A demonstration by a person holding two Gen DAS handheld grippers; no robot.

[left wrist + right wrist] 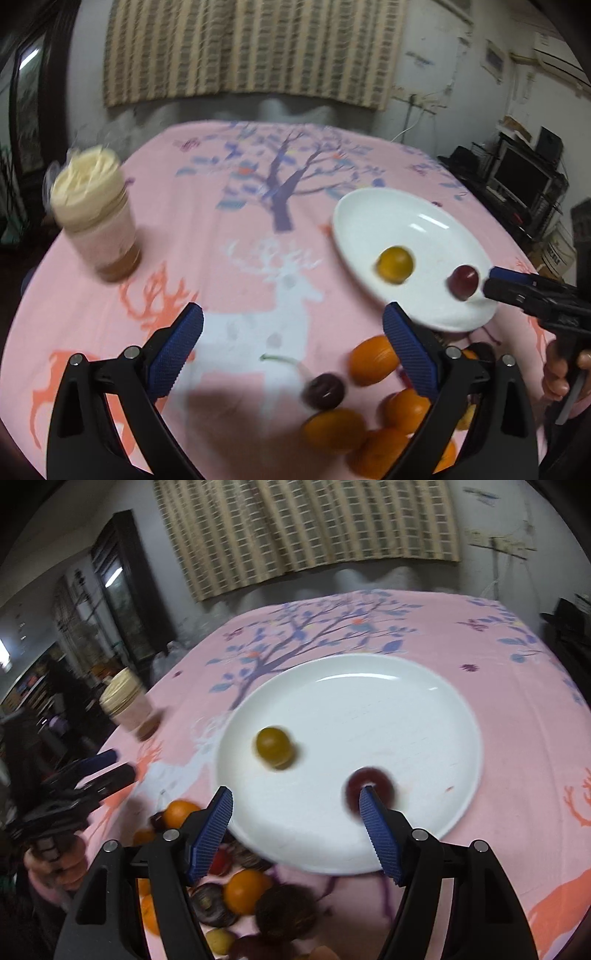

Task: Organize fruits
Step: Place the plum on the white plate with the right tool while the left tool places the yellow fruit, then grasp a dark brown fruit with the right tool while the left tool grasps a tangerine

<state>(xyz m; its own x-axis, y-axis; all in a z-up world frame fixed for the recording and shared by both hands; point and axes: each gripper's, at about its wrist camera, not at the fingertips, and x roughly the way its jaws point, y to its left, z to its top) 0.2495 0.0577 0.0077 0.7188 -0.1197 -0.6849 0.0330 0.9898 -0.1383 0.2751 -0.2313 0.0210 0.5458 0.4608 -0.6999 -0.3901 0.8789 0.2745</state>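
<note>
Two fruits on white plate (pixel 369 709): yellow fruit (pixel 275 746) left of centre, red fruit (pixel 369 782) near front rim. Both grippers, left gripper (pixel 291 332) and right gripper (pixel 295 805), spread, empty. Fruit pile (pixel 236 886) off plate's front-left edge.

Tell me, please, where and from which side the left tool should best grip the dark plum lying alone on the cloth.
Probably across the middle of the dark plum, coming from above. It is round, and oranges crowd its right, so side approach looks blocked. The left tool is open.
</note>
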